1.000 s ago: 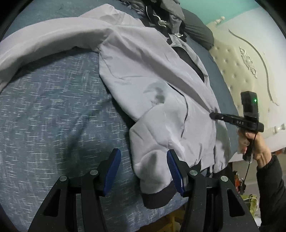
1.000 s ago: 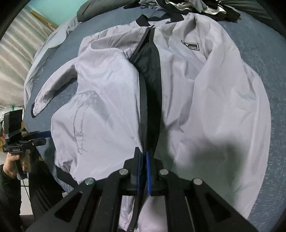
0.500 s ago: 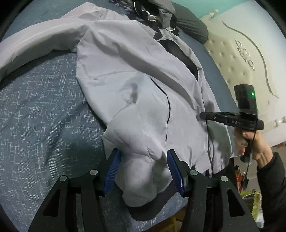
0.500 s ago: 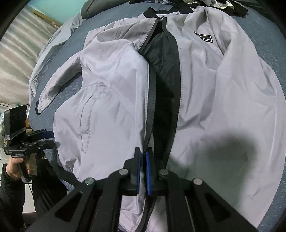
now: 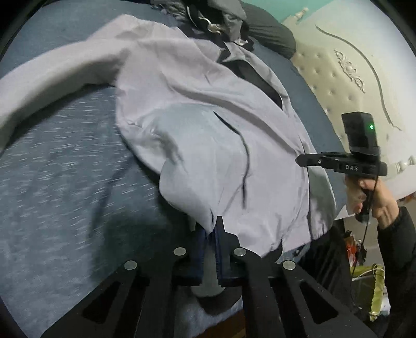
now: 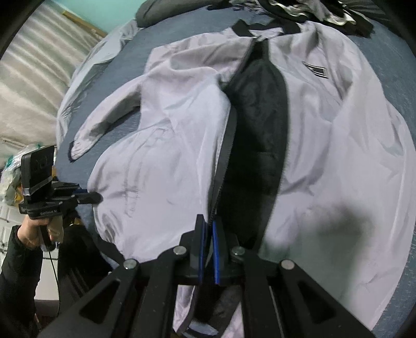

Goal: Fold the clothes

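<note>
Both grippers pinching the grey jacket on the blue bed.

The blue bedspread (image 5: 65,182) is filling the frame, with a cream tufted headboard (image 5: 345,78) at its far side; the grey jacket (image 6: 325,145) is lying front-up across it, unzipped, black lining (image 6: 260,124) showing down the middle, one sleeve (image 5: 52,75) stretching out to the side; a heap of dark clothes (image 6: 299,10) is sitting just beyond the collar; my left gripper (image 5: 211,234) is clamping the bottom corner of the jacket's side panel, blue pads nearly together with grey cloth between them; my right gripper (image 6: 209,228) is nipping the zip edge of the same panel near the hem, pads almost touching; my hand (image 5: 374,197) is gripping the right handle, sleeve black.
</note>
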A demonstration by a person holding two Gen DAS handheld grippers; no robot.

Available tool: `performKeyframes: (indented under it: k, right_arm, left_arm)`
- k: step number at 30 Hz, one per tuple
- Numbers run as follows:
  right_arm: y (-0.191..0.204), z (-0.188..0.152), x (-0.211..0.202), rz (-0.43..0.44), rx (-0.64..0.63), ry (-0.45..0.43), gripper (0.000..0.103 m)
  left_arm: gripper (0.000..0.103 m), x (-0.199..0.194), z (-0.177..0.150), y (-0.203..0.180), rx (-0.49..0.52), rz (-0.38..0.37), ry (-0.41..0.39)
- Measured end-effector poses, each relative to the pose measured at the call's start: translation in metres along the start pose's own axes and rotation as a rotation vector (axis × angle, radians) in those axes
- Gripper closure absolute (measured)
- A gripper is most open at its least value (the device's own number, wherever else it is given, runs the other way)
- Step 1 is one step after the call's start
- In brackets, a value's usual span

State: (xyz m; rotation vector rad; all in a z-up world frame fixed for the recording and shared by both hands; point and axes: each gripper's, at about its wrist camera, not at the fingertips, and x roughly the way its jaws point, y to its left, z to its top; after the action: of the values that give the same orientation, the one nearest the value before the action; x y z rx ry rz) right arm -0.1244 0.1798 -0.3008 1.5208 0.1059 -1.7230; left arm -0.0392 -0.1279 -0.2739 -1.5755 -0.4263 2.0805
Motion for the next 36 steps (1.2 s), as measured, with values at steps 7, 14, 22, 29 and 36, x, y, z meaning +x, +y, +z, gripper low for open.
performKeyframes:
  k: [7,14,22,29,36]
  right_arm:
    - [0.032,0.000,0.048,-0.018,-0.060,0.060,0.098]
    - [0.023,0.004,0.048,-0.066,-0.012,0.030,0.096]
    - [-0.001,-0.001,-0.025,-0.049,0.021,-0.095,0.082]
    - [-0.059,-0.045,-0.085,-0.151,0.108,-0.111,0.066]
    - [-0.113,-0.091,-0.104,-0.216,0.236,-0.077,0.065]
  left_arm:
    - [0.096,-0.017,-0.017,0.040,-0.111,-0.004,0.031]
    - [0.068,-0.012,-0.023,0.047,-0.136,0.003,0.057]
    - [0.057,-0.011,-0.028,0.040,-0.105,-0.027,0.077]
    - [0.057,0.008,-0.028,0.035,-0.082,-0.019,0.126]
    - [0.094,0.008,-0.025,0.018,-0.021,0.004,0.133]
